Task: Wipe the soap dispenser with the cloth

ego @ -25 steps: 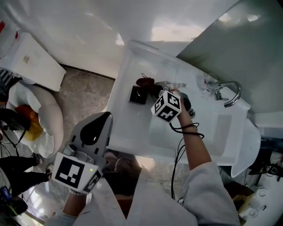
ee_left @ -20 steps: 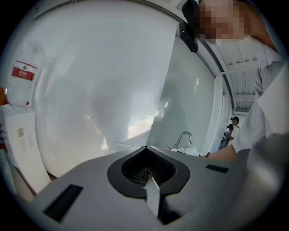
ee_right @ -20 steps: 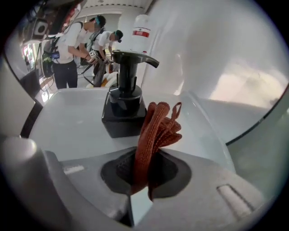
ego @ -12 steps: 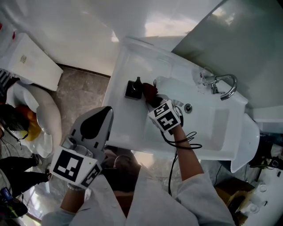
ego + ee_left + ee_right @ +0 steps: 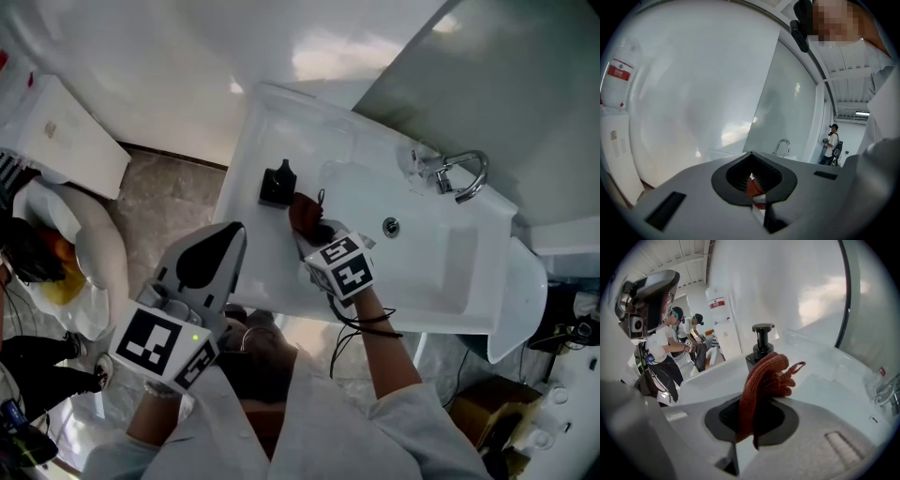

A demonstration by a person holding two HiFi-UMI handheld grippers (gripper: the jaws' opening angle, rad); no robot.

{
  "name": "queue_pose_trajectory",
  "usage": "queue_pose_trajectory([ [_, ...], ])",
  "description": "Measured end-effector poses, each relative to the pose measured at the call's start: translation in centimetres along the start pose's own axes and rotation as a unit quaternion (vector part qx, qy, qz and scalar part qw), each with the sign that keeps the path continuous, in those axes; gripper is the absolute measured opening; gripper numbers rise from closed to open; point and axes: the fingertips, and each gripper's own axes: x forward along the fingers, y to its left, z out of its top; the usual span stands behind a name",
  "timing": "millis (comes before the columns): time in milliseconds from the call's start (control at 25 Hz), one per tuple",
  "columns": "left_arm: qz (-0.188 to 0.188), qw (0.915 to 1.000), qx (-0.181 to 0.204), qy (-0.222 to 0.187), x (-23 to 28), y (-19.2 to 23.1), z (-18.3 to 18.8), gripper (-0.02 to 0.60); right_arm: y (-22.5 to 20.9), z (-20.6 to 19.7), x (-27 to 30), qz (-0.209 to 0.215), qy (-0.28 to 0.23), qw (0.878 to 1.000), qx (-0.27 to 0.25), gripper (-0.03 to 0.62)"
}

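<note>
Writing first: my right gripper view shows a red label [image 5: 717,302] on a white unit at 11 o'clock behind the sink, and my left gripper view shows a red label on a white canister [image 5: 618,70] at 9 o'clock. Both are too small for me to read. I see no brand or print on the soap dispenser.

The soap dispenser [image 5: 759,347] is black, a squat square body with a round pump head on a thin neck. It stands upright on the flat rim of the white sink [image 5: 441,277], at the basin's 9 o'clock corner in the head view. The chrome faucet [image 5: 462,174] sits at the basin's 2 o'clock.

My right gripper [image 5: 319,234] is clenched on the cloth [image 5: 764,378], a rust-red ribbed rag bunched into folds with a small loop sticking out at 2 o'clock. The bunch rises from the jaws just in front of the dispenser, at its 5 o'clock in the head view. I cannot tell whether they touch.

My left gripper [image 5: 753,180] is low at 7 o'clock, off the sink's front edge, jaws pressed together with nothing between them.
</note>
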Motion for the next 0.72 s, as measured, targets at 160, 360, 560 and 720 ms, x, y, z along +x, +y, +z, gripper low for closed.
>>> queue_pose_trajectory([
  [160, -0.011, 0.9999, 0.008, -0.009, 0.1, -1.2, 0.7, 0.003, 1.2, 1.4, -2.5, 0.005, -0.062, 0.998, 0.019, 0.055],
  [360, -0.024, 0.9994, 0.018, -0.017, -0.1, -2.7, 1.2, 0.004, 1.6, 4.1, -7.2, -0.027, -0.144, 0.988, 0.043, 0.055],
  [560, -0.026, 0.9988, 0.032, -0.025, -0.4, -3.4, 2.1, 0.005, 0.8, 6.8, -12.8, -0.091, -0.24, 0.963, 0.082, 0.055],
  [720, -0.024, 0.9984, 0.041, -0.031, -0.8, -3.9, 2.7, 0.003, 0.8, 8.4, -17.7, -0.137, -0.298, 0.941, 0.08, 0.055],
])
